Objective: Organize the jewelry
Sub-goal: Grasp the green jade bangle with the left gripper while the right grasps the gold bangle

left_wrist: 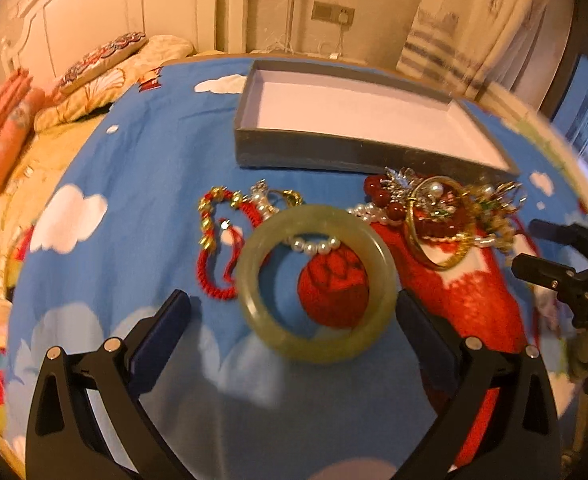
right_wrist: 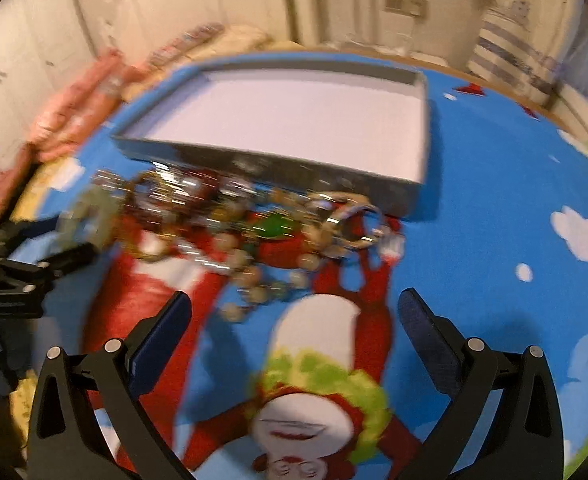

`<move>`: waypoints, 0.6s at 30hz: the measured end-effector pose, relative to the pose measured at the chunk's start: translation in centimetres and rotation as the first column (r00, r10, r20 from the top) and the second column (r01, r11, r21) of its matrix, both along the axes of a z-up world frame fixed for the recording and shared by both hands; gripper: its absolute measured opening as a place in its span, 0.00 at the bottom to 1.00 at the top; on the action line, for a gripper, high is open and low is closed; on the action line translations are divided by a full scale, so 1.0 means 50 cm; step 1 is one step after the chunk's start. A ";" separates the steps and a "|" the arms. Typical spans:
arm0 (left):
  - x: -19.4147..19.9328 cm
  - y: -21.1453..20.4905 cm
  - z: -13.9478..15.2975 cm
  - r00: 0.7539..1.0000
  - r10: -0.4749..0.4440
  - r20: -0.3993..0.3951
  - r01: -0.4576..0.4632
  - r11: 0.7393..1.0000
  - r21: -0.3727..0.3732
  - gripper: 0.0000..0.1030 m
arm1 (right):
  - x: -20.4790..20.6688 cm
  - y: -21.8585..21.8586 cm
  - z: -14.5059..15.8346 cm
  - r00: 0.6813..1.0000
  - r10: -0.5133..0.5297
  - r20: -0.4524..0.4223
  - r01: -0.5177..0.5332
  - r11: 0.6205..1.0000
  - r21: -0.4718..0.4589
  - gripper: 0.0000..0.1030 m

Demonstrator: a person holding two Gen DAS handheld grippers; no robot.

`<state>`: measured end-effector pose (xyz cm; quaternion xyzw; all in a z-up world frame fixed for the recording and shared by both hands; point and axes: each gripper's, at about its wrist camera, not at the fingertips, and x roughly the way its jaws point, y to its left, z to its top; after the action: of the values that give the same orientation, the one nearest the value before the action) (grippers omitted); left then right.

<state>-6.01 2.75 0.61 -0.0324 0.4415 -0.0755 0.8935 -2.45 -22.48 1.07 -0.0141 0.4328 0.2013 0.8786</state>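
Observation:
A pale green jade bangle (left_wrist: 316,284) lies on the blue cartoon bedspread (left_wrist: 141,160), just ahead of and between the fingers of my open left gripper (left_wrist: 294,312). Beyond it lie a red cord bracelet with gold beads (left_wrist: 213,240), a pearl strand (left_wrist: 314,246), a gold bangle (left_wrist: 440,224) and a tangle of red beads and gold pieces (left_wrist: 490,204). A shallow grey box (left_wrist: 358,152) with a white inside stands behind them. My right gripper (right_wrist: 294,312) is open and empty, short of the blurred jewelry pile (right_wrist: 261,224) and the box (right_wrist: 374,184).
Pillows (left_wrist: 105,60) and folded pink bedding (left_wrist: 1,136) lie at the far left. A white headboard and wall stand behind. The right gripper shows at the right edge of the left wrist view (left_wrist: 566,264).

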 end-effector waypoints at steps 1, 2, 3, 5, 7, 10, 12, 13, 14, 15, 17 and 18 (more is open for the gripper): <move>-0.008 0.010 0.001 1.000 0.005 0.009 -0.004 1.000 -0.022 0.98 | -0.005 0.004 0.007 1.000 0.013 0.021 -0.013 1.000 0.009 0.96; -0.016 0.019 0.002 1.000 0.008 0.018 -0.007 0.999 -0.040 0.97 | -0.011 0.013 0.019 0.998 0.031 0.049 -0.032 0.999 0.024 0.95; -0.029 0.031 0.003 0.999 0.011 0.033 -0.009 0.998 -0.065 0.96 | -0.015 0.021 0.026 0.997 0.043 0.069 -0.046 0.998 0.032 0.94; -0.039 0.041 0.006 0.999 0.028 0.045 -0.025 0.997 -0.068 0.95 | -0.015 0.050 0.043 0.990 0.088 0.108 -0.092 0.995 0.035 0.93; -0.045 0.044 0.007 0.998 0.040 0.049 -0.037 0.998 -0.059 0.95 | -0.013 0.089 0.053 0.981 0.140 0.136 -0.141 0.990 -0.006 0.91; -0.048 0.052 0.012 0.997 0.063 0.052 -0.060 0.997 -0.051 0.93 | 0.006 0.131 0.055 0.970 0.199 0.141 -0.197 0.980 -0.033 0.80; -0.047 0.060 0.015 0.996 0.077 0.051 -0.074 0.995 -0.060 0.89 | 0.024 0.144 0.050 0.970 0.217 0.113 -0.218 0.976 -0.006 0.69; -0.045 0.067 0.016 0.995 0.084 0.049 -0.081 0.995 -0.066 0.83 | 0.035 0.147 0.046 0.971 0.220 0.099 -0.221 0.975 0.001 0.62; -0.044 0.074 0.018 0.994 0.099 0.043 -0.096 0.993 -0.070 0.80 | 0.044 0.149 0.043 0.972 0.215 0.091 -0.216 0.976 -0.005 0.58; -0.042 0.078 0.020 0.994 0.106 0.040 -0.103 0.992 -0.073 0.76 | 0.051 0.150 0.041 0.974 0.211 0.084 -0.210 0.978 -0.018 0.56; -0.040 0.085 0.025 0.993 0.116 0.039 -0.112 0.991 -0.074 0.76 | 0.055 0.149 0.035 0.976 0.207 0.073 -0.205 0.978 -0.036 0.49; -0.039 0.083 0.026 0.992 0.117 0.040 -0.114 0.991 -0.069 0.76 | 0.055 0.149 0.035 0.975 0.209 0.074 -0.207 0.978 -0.034 0.47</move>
<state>-7.97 6.90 1.92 -0.0861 0.4164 -0.0390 0.9042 0.28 -15.02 2.81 -0.0786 0.3971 0.2861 0.8685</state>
